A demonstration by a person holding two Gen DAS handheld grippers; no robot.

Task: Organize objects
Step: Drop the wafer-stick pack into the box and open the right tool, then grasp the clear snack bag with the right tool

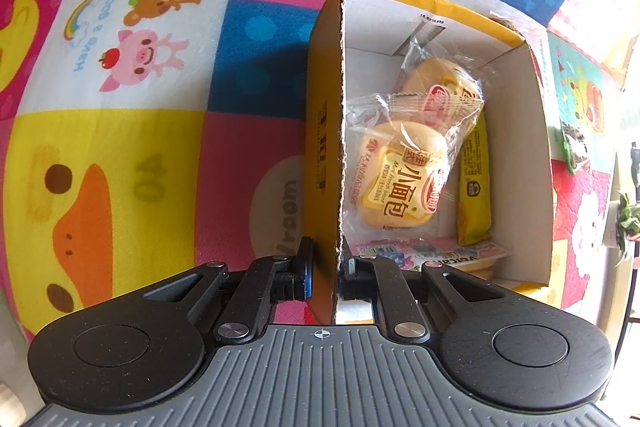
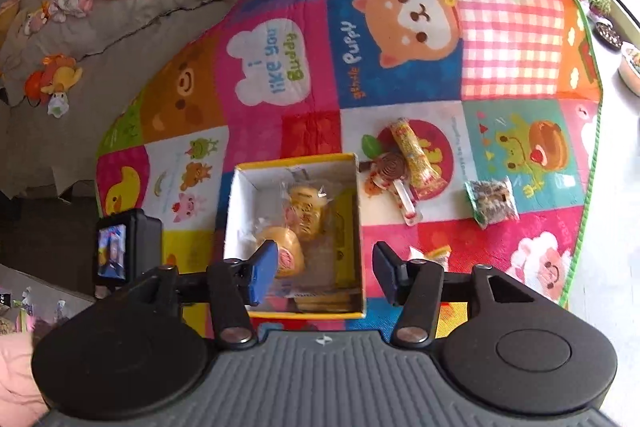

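Observation:
A yellow cardboard box (image 1: 322,147) with a white inside stands open on the patchwork mat. My left gripper (image 1: 326,267) is shut on its near left wall, one finger outside and one inside. In the box lie two wrapped small breads (image 1: 396,179), a yellow bar packet (image 1: 474,187) and a pink and blue packet (image 1: 432,253). My right gripper (image 2: 324,275) hangs open above the box (image 2: 296,159) with nothing between its fingers. Outside the box, to its right, lie a swirl lollipop (image 2: 390,167), a long yellow-red packet (image 2: 416,157), a green-edged packet (image 2: 492,203) and a small packet (image 2: 438,253).
The cartoon mat (image 2: 508,39) covers the floor; its green edge curves round on the right, with plant pots and dishes (image 2: 600,3) beyond it. A grey sofa (image 2: 120,27) with clothes and soft toys runs along the left. The left gripper's camera (image 2: 120,247) shows beside the box.

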